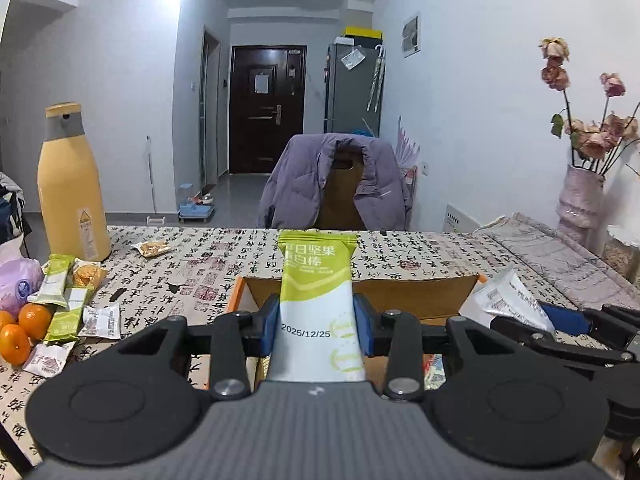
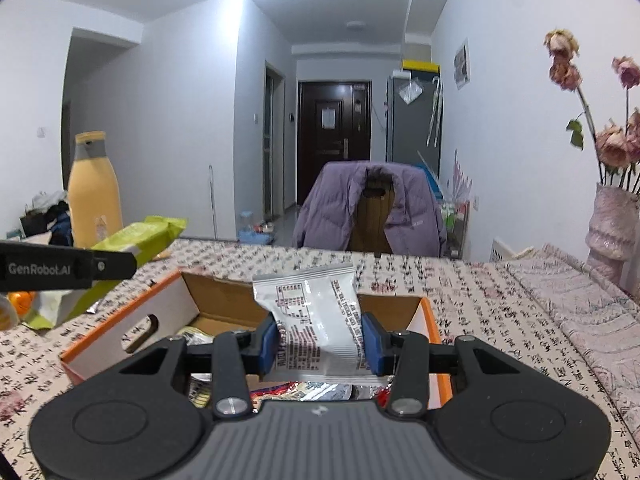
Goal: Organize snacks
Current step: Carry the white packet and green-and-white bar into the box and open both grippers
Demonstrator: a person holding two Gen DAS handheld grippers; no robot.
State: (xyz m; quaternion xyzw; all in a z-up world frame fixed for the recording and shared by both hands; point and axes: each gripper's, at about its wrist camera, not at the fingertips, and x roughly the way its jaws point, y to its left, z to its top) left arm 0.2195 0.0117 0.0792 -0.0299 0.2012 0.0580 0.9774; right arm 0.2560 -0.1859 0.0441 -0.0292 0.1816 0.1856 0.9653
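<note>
My left gripper (image 1: 317, 330) is shut on a green and white nut bar (image 1: 316, 304) and holds it upright above the near side of the orange-edged cardboard box (image 1: 420, 294). My right gripper (image 2: 319, 346) is shut on a silver snack packet (image 2: 316, 320) and holds it over the same box (image 2: 120, 316), which has several snack packs (image 2: 316, 390) inside. The right gripper and its packet also show in the left wrist view (image 1: 508, 300). The left gripper with its green bar shows at the left of the right wrist view (image 2: 132, 240).
A pile of loose snack packs (image 1: 68, 304) and oranges (image 1: 24, 328) lies at the table's left, beside a tall yellow bottle (image 1: 70, 192). One packet (image 1: 152, 248) lies farther back. A chair with a purple jacket (image 1: 332, 184) stands behind the table. A flower vase (image 1: 580, 200) stands at the right.
</note>
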